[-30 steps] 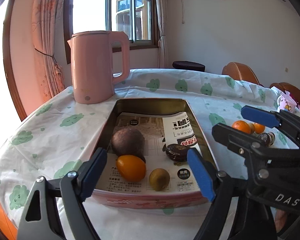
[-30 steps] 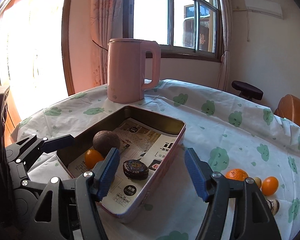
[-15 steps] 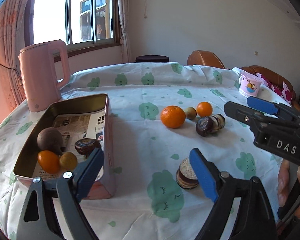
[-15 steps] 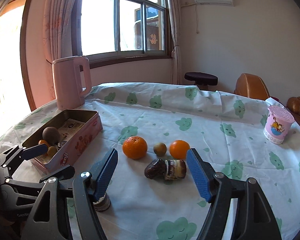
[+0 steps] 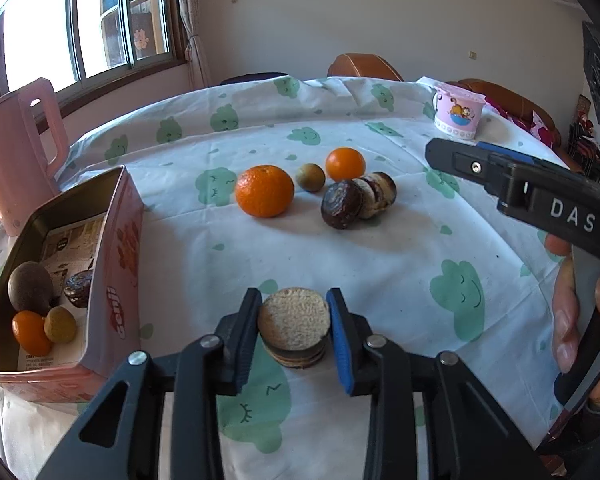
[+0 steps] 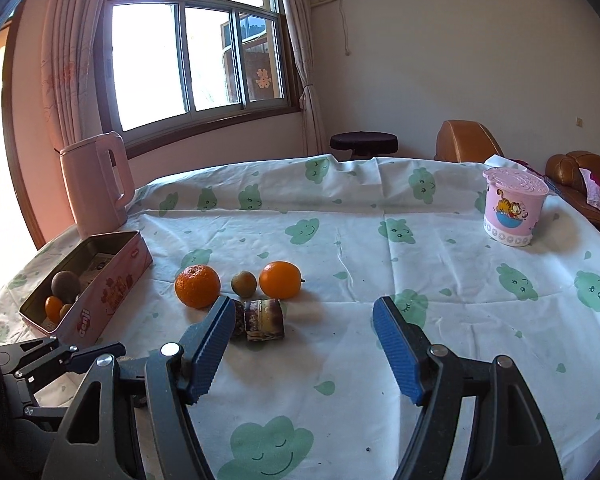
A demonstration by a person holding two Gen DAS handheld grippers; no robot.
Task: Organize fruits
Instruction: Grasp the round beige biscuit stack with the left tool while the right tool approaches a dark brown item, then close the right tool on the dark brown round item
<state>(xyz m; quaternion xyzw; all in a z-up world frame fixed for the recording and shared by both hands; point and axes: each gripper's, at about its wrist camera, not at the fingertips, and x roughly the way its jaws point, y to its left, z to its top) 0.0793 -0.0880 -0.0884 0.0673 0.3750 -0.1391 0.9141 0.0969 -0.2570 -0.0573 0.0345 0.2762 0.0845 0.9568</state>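
Note:
My left gripper (image 5: 294, 330) is shut on a round brown disc-shaped piece (image 5: 293, 322) that rests on the tablecloth. Beyond it lie a large orange (image 5: 265, 191), a small green-brown fruit (image 5: 310, 177), a smaller orange (image 5: 345, 164) and two dark round pieces (image 5: 358, 202). The pink tin (image 5: 116, 264) at the left holds a dark round fruit (image 5: 30, 288), a small orange (image 5: 30, 332), a small brown fruit (image 5: 60, 324) and a dark piece (image 5: 78, 290). My right gripper (image 6: 304, 344) is open and empty, just short of the dark pieces (image 6: 260, 318) and the oranges (image 6: 198, 285).
A pink kettle (image 6: 96, 196) stands at the back left behind the tin (image 6: 100, 292). A pink cartoon cup (image 6: 514, 208) stands at the far right. The table has a white cloth with green clouds (image 6: 380, 264). Chairs and a stool stand behind the table.
Both grippers swung right, from the tin to the loose fruit. My left gripper dropped onto the brown disc and shut on it. My right gripper stayed open.

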